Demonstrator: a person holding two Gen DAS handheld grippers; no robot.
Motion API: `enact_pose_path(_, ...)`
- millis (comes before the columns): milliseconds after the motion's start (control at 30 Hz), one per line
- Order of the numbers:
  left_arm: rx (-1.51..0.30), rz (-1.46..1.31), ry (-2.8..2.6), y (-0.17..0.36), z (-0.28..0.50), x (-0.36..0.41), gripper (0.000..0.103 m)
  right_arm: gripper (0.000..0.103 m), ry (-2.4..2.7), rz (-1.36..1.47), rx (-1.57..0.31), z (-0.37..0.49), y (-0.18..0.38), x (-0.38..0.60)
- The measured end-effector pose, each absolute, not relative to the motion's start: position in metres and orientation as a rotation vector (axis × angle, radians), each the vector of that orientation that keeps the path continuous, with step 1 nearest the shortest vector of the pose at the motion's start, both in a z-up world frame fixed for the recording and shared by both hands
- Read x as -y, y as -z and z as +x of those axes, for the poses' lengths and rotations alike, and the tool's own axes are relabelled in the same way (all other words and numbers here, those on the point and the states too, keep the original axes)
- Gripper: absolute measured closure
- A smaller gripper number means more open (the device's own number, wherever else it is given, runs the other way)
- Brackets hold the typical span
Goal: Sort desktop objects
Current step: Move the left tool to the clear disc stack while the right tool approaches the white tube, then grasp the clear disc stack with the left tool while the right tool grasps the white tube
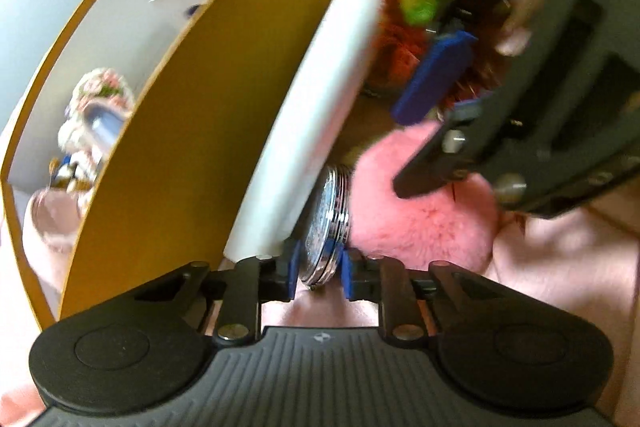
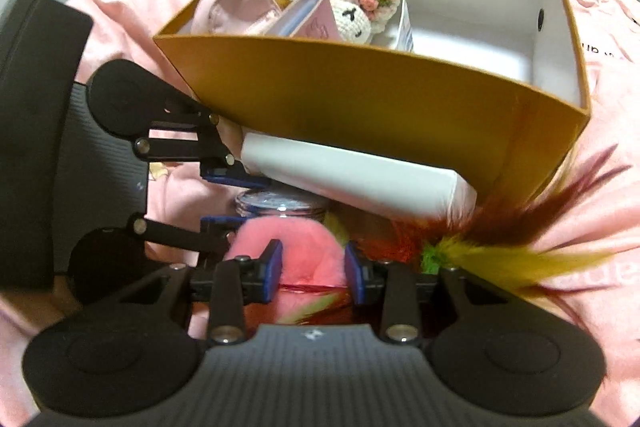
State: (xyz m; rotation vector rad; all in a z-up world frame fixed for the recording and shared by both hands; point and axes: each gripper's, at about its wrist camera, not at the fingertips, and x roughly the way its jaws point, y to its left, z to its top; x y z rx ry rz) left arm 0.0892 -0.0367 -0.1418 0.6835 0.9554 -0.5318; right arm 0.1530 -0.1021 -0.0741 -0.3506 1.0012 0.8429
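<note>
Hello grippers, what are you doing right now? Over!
Left gripper shut on silver round tin. Right gripper shut on pink pompom. White box and orange box crowd close beside the tin.

There is one orange box (image 2: 360,87), and inside it sit one knitted doll (image 2: 360,3) and one pink pouch (image 2: 236,7). Just beside the box lie one white box (image 2: 352,175), one shiny tin (image 2: 280,205), one pink fluffy ball (image 2: 308,251) and one bunch of feathers (image 2: 500,239).

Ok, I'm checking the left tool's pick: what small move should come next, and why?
Probably lift the left tool straight up a little: its pads are shut on the round silver tin, which sits wedged between the white box and the pink pompom.
</note>
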Motion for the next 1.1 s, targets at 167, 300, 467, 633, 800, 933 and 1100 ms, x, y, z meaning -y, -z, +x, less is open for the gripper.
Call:
enact_pose_path(167, -0.998, 0.528, 0.519, 0.127, 0.089, 0.021, 0.083, 0.066, -0.872, -0.291, -0.977, 0.148, 0.06, 0.117)
enact_pose_path(300, -1.057, 0.401, 0.479, 0.116, 0.084, 0.008, 0.085, 0.066, -0.863, -0.259, -0.968, 0.147, 0.053, 0.12)
enact_pose_path(467, -1.128, 0.207, 0.391, 0.107, 0.077, -0.015, 0.088, 0.066, -0.835, -0.244, -0.945, 0.145, 0.042, 0.126)
enact_pose_path(633, -1.156, 0.151, 0.313, 0.102, 0.096, -0.034, 0.087, 0.066, -0.817, -0.277, -0.887, 0.14, 0.032, 0.127)
enact_pose_path(800, -1.146, 0.162, 0.283, 0.105, 0.095, -0.034, 0.086, 0.066, -0.849, -0.483, -0.791, 0.134, 0.035, 0.107)
enact_pose_path(933, -1.151, 0.127, 0.26, 0.105, 0.099, -0.037, 0.085, 0.066, -0.921, -0.698, -0.739, 0.136, 0.038, 0.084)
enact_pose_path(1100, -1.147, 0.109, 0.261, 0.104, 0.099, -0.039, 0.085, 0.065, -1.006, -0.975, -0.622, 0.127, 0.044, 0.062)
